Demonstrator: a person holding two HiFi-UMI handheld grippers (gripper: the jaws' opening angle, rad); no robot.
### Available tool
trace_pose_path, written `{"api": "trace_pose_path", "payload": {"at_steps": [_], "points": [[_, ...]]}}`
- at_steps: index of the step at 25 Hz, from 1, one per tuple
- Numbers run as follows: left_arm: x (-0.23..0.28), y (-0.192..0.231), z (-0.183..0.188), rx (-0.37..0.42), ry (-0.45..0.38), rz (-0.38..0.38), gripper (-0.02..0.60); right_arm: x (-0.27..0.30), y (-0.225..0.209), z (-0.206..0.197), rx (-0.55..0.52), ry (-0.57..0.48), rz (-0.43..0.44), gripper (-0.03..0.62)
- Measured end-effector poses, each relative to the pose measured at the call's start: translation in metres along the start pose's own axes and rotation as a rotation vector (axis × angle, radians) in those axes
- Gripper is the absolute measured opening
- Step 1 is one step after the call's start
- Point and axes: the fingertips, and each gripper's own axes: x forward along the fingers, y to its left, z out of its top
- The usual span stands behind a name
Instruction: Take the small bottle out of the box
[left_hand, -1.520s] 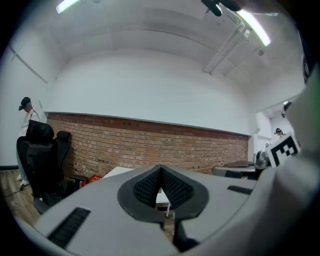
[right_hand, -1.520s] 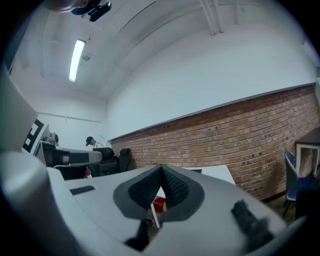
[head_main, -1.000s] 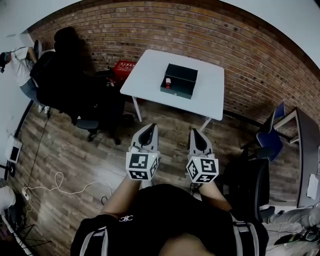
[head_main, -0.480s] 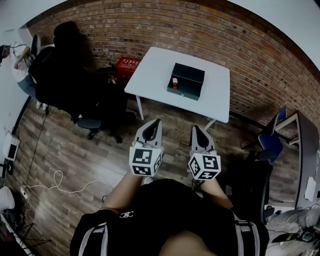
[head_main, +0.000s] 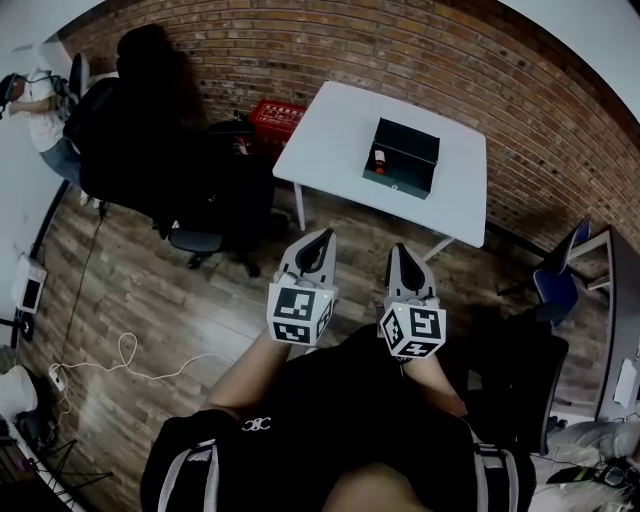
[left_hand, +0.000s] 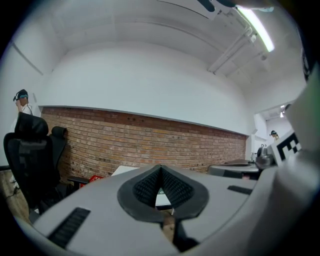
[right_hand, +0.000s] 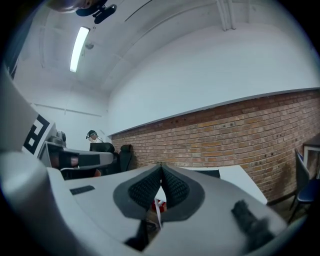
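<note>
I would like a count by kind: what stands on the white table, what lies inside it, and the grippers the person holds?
box: 1
small bottle, inside the box: 1
grippers, left gripper and right gripper, both shut and empty: 2
Total: 4

The counter (head_main: 335, 130) has a smooth, matt white top, and the box (head_main: 405, 186) on it looks dark and matt. The floor (head_main: 140, 290) is grainy wood plank; the wall (head_main: 420, 50) is rough brick. The left tool (head_main: 321, 233) and right tool (head_main: 398, 247) wear smooth grey plastic shells, with dark ribbed pads (left_hand: 148, 188) like rubber.
</note>
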Motion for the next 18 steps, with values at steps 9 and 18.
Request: {"api": "trace_pose_path", "payload": {"at_steps": [9, 18], "points": [[0.047, 0.021, -0.006, 0.015, 0.023, -0.012, 0.003, 0.046, -0.029, -0.012, 0.036, 0.015, -0.037, 0.029], [0.128, 0.030, 0.004, 0.025, 0.014, -0.012, 0.003, 0.108, -0.082, 0.000, 0.020, -0.001, -0.042, 0.028]]}}
